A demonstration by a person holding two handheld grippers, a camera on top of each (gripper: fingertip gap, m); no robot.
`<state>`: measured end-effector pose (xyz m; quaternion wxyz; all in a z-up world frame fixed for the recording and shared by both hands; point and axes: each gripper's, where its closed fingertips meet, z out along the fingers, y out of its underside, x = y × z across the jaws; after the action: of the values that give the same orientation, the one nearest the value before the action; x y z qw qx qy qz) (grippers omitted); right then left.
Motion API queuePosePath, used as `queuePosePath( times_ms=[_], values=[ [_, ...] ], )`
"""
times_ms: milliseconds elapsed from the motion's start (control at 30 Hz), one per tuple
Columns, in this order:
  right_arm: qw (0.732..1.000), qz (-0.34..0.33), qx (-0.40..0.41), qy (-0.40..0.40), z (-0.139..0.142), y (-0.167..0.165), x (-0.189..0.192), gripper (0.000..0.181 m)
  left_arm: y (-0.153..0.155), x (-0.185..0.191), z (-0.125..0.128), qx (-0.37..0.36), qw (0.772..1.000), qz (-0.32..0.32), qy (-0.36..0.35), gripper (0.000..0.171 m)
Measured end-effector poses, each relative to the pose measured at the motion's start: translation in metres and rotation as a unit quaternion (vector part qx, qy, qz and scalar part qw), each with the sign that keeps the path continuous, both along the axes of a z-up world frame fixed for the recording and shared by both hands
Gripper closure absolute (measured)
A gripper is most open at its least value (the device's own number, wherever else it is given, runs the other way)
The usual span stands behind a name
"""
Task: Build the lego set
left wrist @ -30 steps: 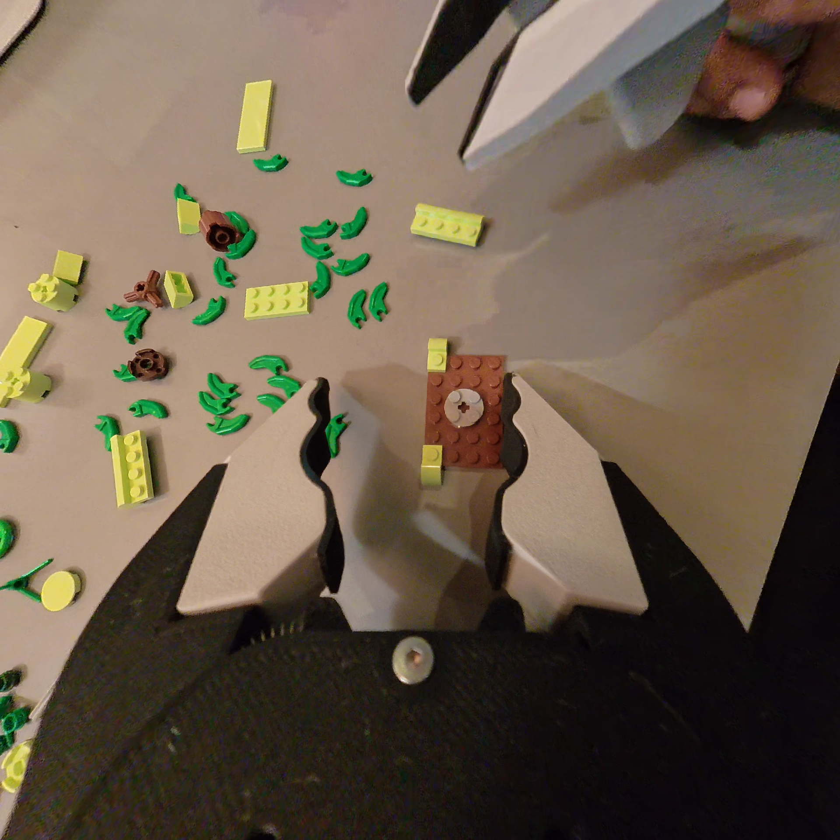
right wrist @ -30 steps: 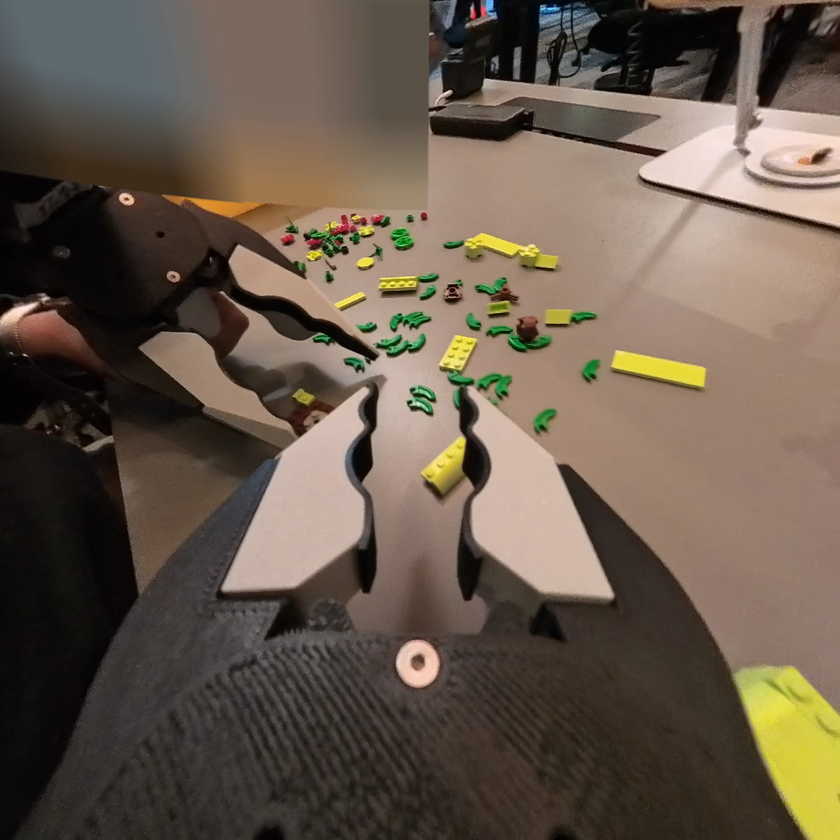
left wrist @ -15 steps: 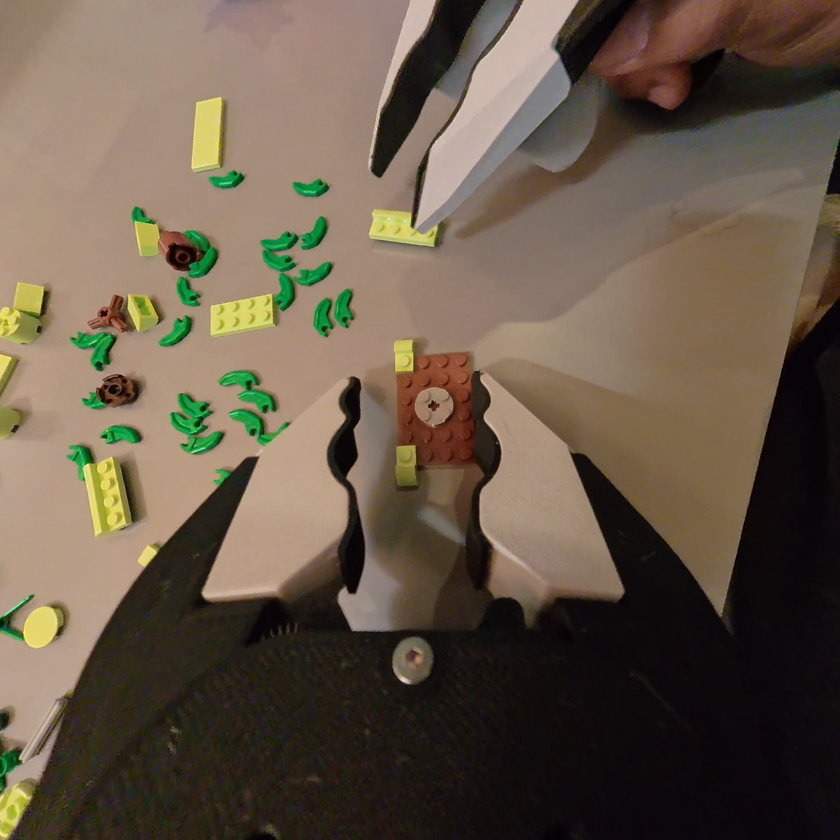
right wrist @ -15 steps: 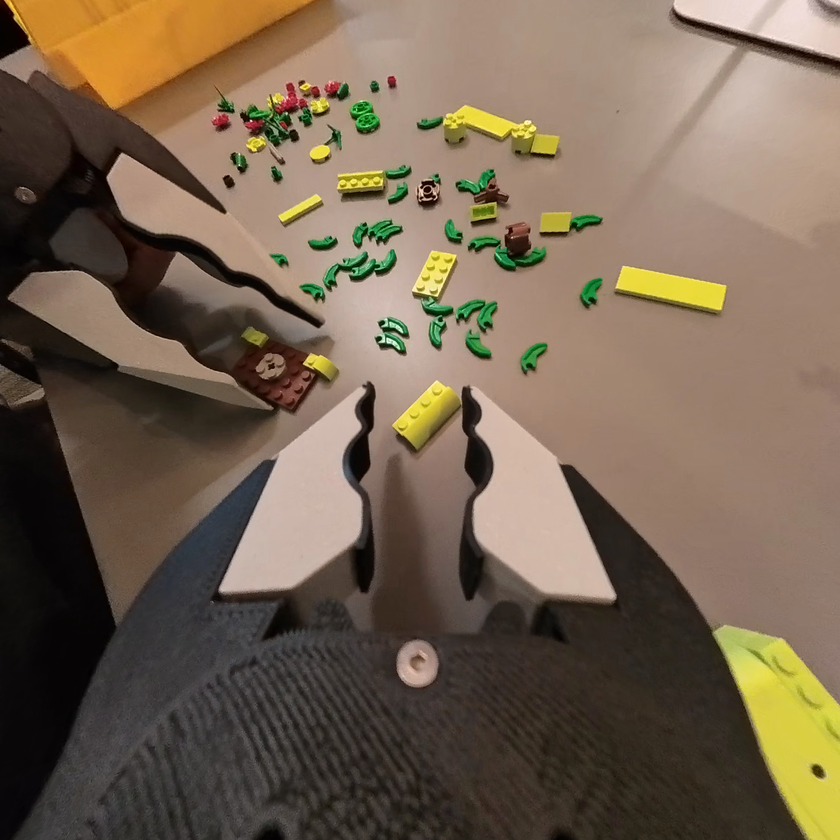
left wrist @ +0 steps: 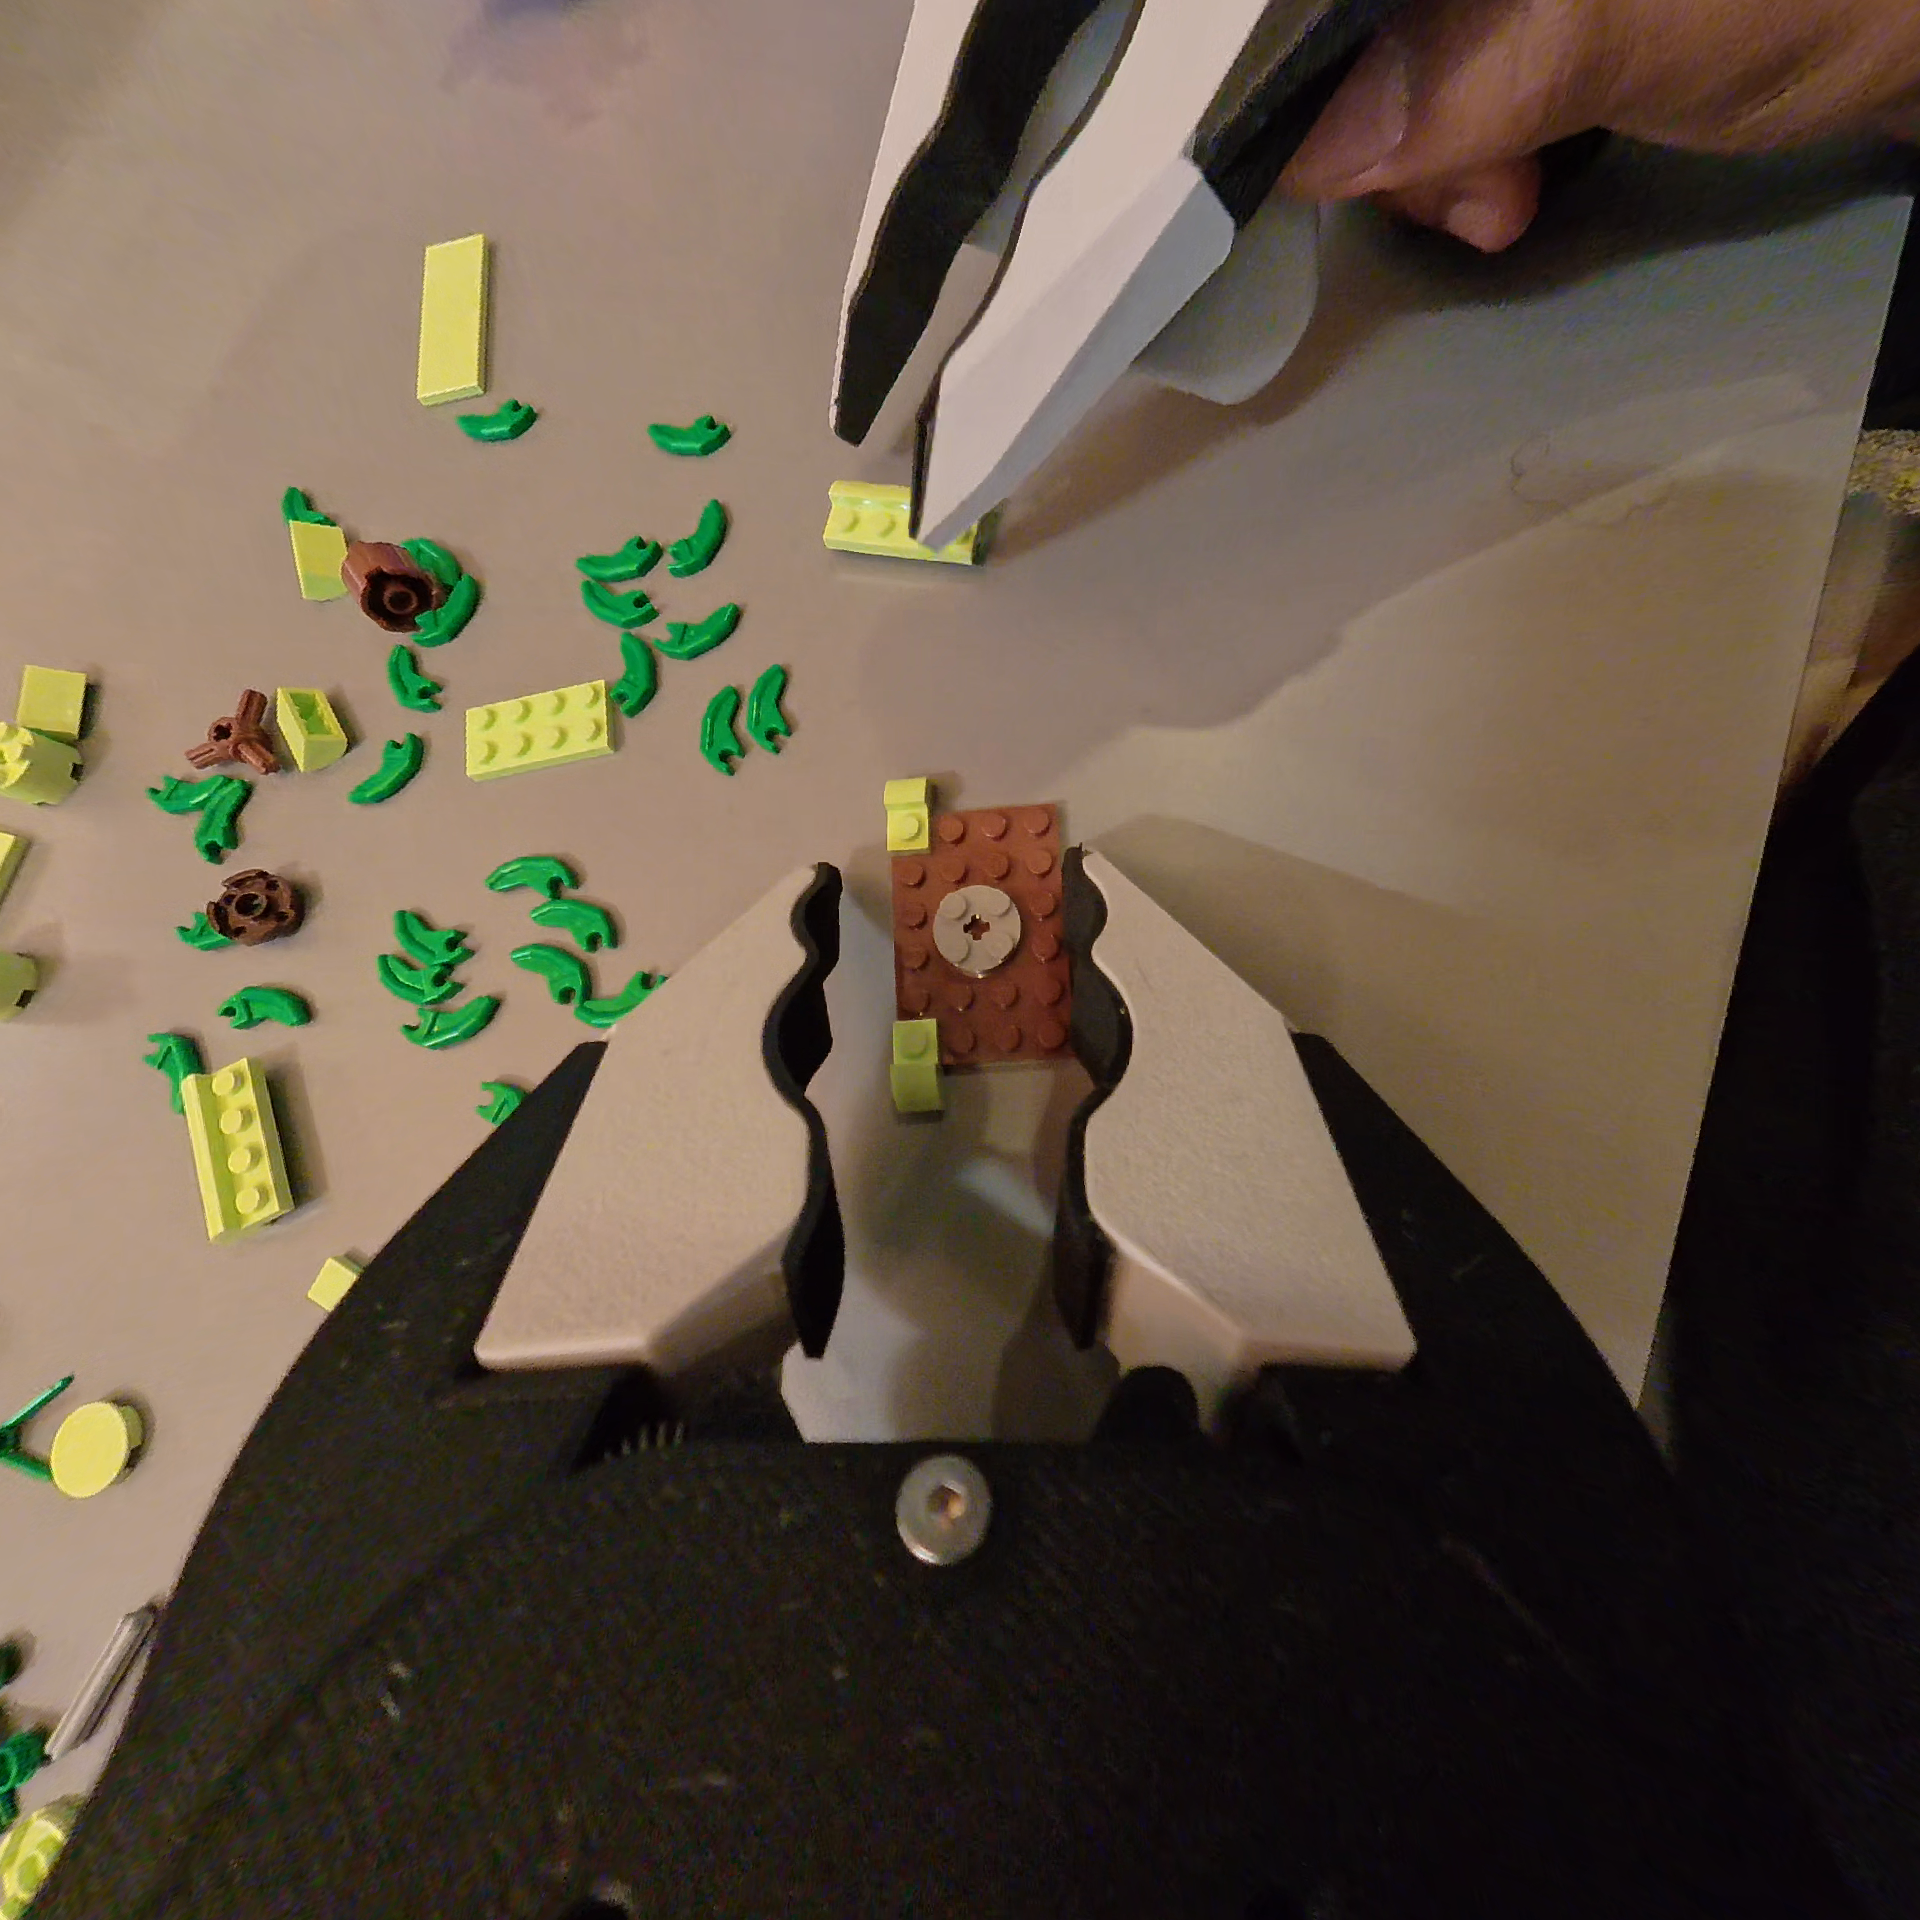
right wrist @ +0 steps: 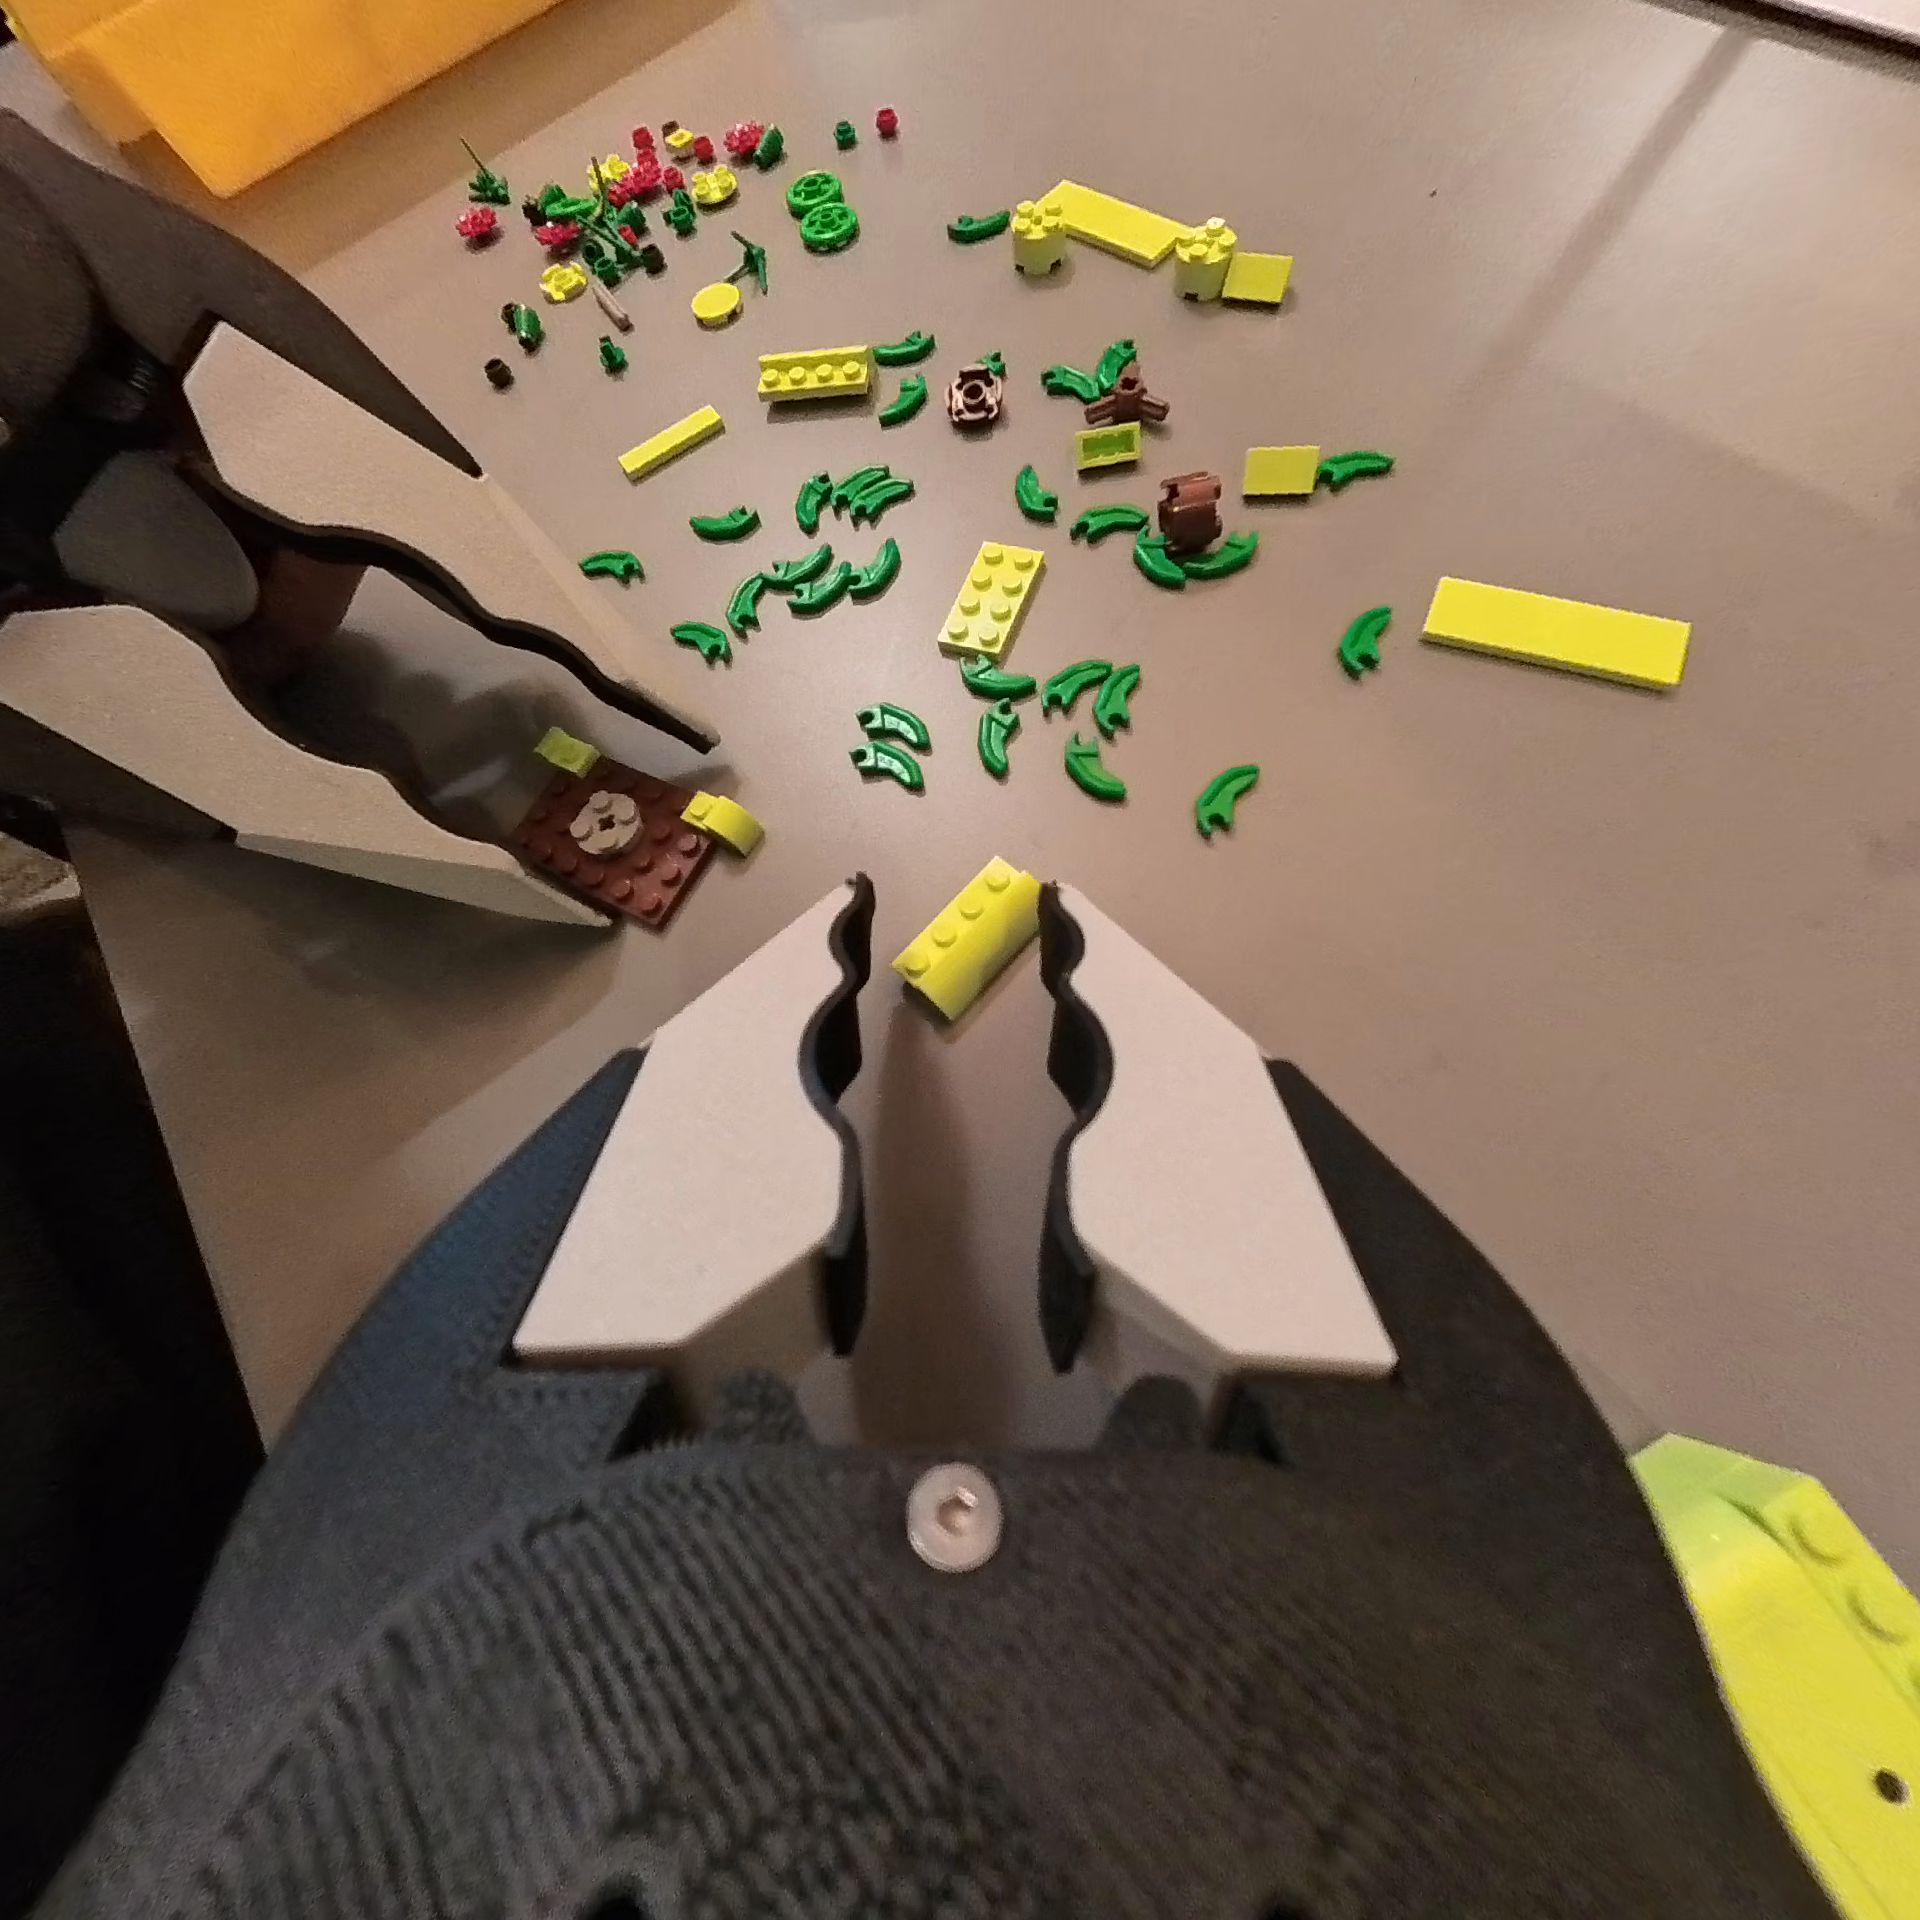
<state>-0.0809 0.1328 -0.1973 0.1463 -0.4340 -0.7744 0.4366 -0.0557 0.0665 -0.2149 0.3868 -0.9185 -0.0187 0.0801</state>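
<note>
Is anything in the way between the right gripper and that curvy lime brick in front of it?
Nothing visible. The right gripper is open and the lime brick lies on bare table right at the fingertips. The green leaves lie farther on, and the brown plate sits off to the side.

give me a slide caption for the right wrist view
Right gripper open, jaws straddling a lime curved brick on the table, beside the brown plate framed by the left gripper.

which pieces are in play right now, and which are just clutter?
In play:
- brown studded plate with round grey piece, between the open left gripper fingers
- lime curved brick, at the open right gripper tips

Lying about:
- green leaf pieces
- long flat lime tile
- yellow box
</note>
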Motion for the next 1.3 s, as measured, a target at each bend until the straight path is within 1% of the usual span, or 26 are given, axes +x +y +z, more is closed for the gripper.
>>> queuePosePath(
  times_ms=[333, 467, 567, 633, 700, 867, 1000, 1067, 1300],
  values=[
    [1.000, 0.000, 0.015, -0.019, -0.008, 0.000, 0.000, 0.149, 0.000, 0.000, 0.000, 0.000, 1.000, -0.001, -0.001, 0.127],
    [0.999, 0.001, 0.030, -0.027, -0.012, -0.001, 0.000, 0.151, 0.000, 0.001, -0.001, -0.001, 1.000, -0.002, -0.013, 0.128],
    [0.999, -0.003, 0.042, -0.023, -0.013, 0.000, -0.001, 0.155, 0.000, 0.002, -0.002, -0.002, 1.000, -0.007, -0.031, 0.131],
    [0.999, -0.005, 0.050, -0.020, -0.014, 0.000, -0.001, 0.162, 0.003, 0.003, -0.002, -0.003, 0.999, -0.016, -0.038, 0.137],
    [0.998, -0.005, 0.056, -0.016, -0.014, 0.000, -0.001, 0.164, 0.006, 0.001, -0.002, -0.002, 1.000, -0.020, -0.022, 0.138],
    [0.998, 0.003, 0.068, -0.006, -0.014, -0.002, 0.003, 0.165, 0.010, 0.001, 0.001, -0.001, 0.998, -0.028, 0.048, 0.137],
    [0.998, 0.008, 0.070, -0.001, -0.013, -0.004, 0.010, 0.165, 0.010, 0.001, 0.002, 0.000, 0.997, -0.026, 0.073, 0.138],
    [0.998, 0.010, 0.066, 0.000, -0.012, -0.004, 0.012, 0.165, 0.010, 0.001, 0.002, 0.000, 0.997, -0.024, 0.070, 0.138],
    [0.999, 0.009, 0.047, -0.010, -0.011, -0.003, 0.011, 0.166, 0.014, 0.005, 0.000, -0.002, 1.000, -0.020, 0.021, 0.138]
  ],
)
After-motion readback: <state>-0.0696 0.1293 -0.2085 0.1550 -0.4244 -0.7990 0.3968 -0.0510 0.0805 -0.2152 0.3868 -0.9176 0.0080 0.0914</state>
